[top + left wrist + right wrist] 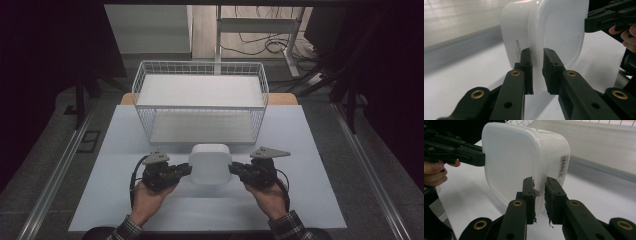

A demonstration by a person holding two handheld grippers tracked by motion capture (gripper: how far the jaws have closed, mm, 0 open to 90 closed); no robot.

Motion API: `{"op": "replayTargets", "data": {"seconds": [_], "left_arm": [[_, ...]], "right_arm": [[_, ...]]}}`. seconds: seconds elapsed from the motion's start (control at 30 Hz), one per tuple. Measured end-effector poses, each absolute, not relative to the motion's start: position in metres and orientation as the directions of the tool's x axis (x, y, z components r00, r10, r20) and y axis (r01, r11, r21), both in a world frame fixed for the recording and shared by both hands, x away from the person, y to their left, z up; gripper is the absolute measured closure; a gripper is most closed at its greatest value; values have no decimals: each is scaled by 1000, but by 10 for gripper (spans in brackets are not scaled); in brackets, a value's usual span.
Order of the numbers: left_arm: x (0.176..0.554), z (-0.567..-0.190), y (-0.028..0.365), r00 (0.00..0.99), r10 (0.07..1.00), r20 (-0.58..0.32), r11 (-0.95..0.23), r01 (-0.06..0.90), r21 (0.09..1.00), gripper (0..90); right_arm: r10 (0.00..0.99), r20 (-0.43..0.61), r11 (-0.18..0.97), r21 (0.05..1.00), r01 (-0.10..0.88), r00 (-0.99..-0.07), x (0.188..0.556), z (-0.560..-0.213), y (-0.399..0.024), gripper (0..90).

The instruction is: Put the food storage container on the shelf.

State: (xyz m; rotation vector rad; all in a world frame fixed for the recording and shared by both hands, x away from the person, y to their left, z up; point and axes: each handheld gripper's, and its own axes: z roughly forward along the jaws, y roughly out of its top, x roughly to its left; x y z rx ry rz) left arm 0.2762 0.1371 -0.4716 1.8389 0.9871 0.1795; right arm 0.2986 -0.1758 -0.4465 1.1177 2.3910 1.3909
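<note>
A white table point(125, 200) carries a wire basket point(200, 102) at its far side. Just before it, a white plastic container point(210, 164) hangs between the left gripper point(186, 170) and right gripper point(234, 171), each clamped on a thin rim edge. Uneven pulling could let that rim slip free, dropping the container.

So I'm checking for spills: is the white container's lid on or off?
On. The white container has its lid seated flush around the rim, which the fingers of both grippers pinch.
</note>
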Motion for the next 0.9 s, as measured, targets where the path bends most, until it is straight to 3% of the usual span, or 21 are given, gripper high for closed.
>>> {"op": "replayTargets", "data": {"seconds": [0.9], "left_arm": [[348,-468,141,610,735,-295,-120,545,830,792]], "right_arm": [[717,211,235,824,516,-664,374,-448,-161,771]]}}
